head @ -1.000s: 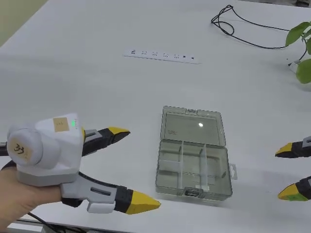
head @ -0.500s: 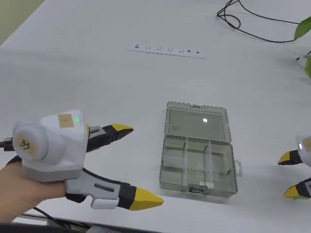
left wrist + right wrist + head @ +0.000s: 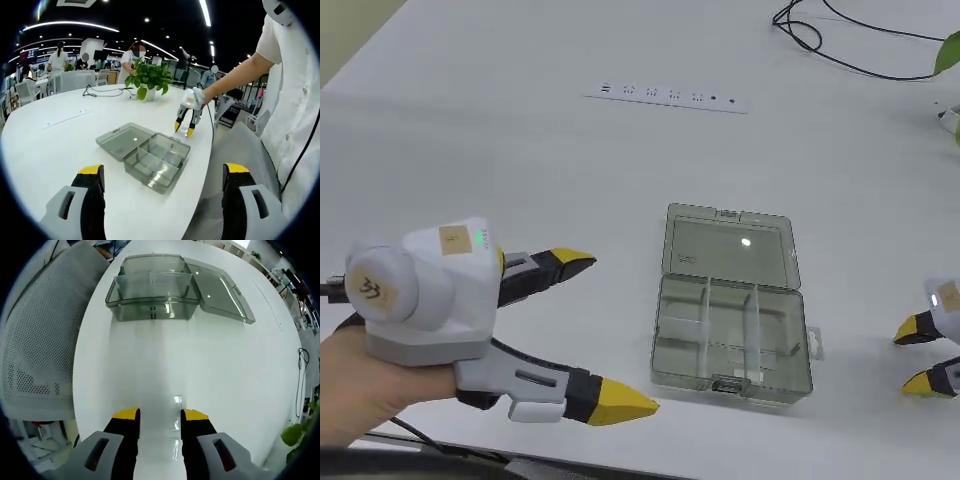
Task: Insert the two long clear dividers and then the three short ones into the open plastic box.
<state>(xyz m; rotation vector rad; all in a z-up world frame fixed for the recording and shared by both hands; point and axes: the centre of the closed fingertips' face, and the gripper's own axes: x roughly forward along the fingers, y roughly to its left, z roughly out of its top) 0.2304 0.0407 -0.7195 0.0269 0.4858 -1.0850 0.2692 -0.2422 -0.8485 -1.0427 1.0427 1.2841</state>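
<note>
- Well, the plastic box sits on the white table, its lid laid back flat on the far side, and clear dividers stand inside the tray.
- Left of the box, the left gripper is held with jaws spread wide, gripping nothing.
- Right of the box, the right gripper has its jaws only slightly parted, nothing between them.
- Beyond the box lies a white power strip.
</note>
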